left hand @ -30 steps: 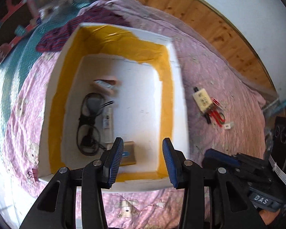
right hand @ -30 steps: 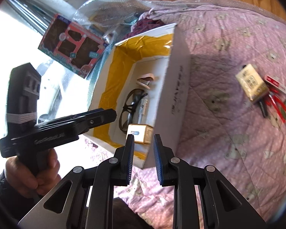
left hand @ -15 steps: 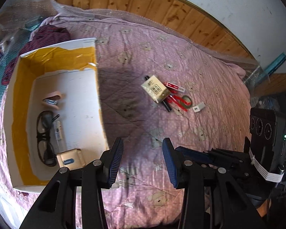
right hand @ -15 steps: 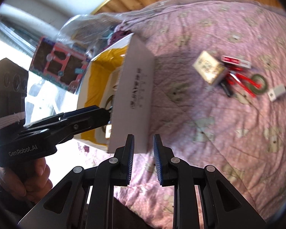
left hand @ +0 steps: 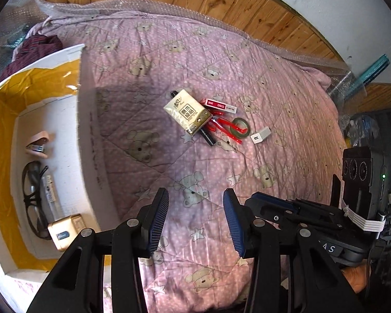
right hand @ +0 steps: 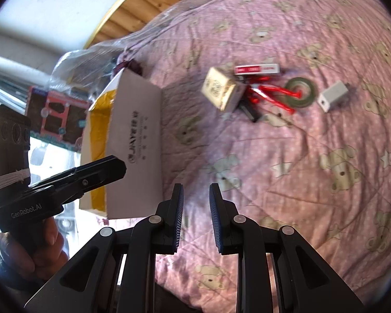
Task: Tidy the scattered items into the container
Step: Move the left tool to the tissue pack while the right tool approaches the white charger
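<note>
Your left tongs [left hand: 195, 219] are spread wide and empty above the pink bear-print bedspread [left hand: 273, 83]. Your right tongs [right hand: 195, 216] stand parted by a narrower gap, gripping nothing. The white box [left hand: 86, 135] sits at the left; inside it lie glasses [left hand: 32, 200], a stapler [left hand: 37, 146] and a small tan box [left hand: 65, 230]. Well to the right of the white box lies the scattered cluster: beige pack [left hand: 187, 110], red scissors [left hand: 226, 130], tape roll [left hand: 239, 125], white adapter [left hand: 260, 135].

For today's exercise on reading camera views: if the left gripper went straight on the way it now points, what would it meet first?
Probably the pink bedspread between the open left gripper fingers; the cream box lies further along that line. Depth is unclear.
</note>
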